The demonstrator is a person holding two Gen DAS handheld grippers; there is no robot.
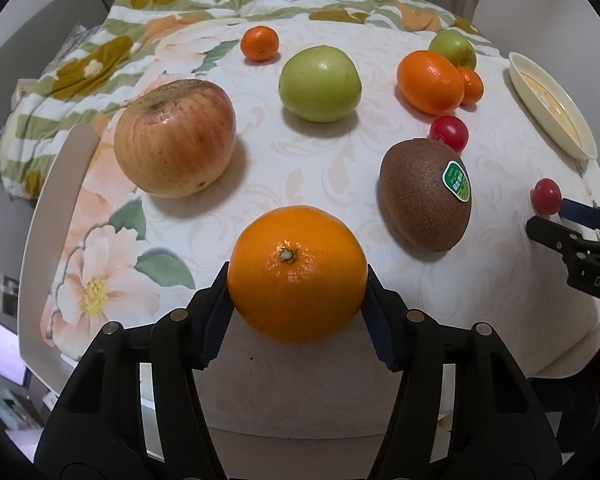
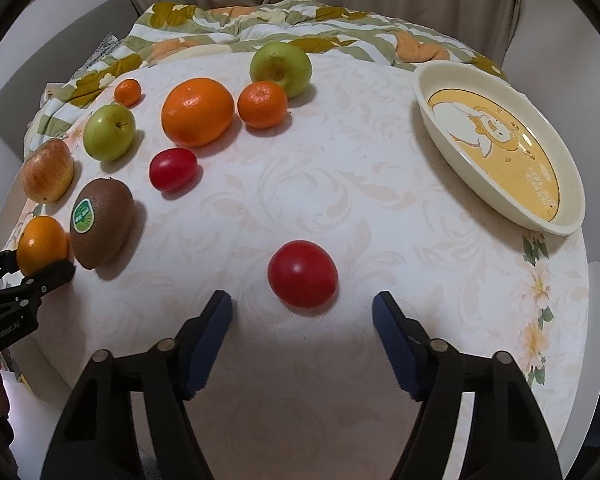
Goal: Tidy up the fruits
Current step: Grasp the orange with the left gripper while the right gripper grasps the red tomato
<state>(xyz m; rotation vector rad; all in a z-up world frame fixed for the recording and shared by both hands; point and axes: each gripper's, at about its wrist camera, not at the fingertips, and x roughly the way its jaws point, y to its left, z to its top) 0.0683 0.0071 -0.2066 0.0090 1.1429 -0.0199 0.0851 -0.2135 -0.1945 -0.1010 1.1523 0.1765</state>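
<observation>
The left hand-held gripper squeezes a big orange low in the middle. The right hand-held gripper is wide open and holds nothing, just below a small tomato on the worktop.

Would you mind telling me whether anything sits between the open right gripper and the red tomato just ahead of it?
Nothing visible does. The right gripper is open, and only bare tablecloth lies between its fingertips and the red tomato. The other fruits sit farther away, to the left.

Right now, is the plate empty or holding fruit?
Empty: the plate shows its bare printed inside; every fruit lies on the tablecloth.
</observation>
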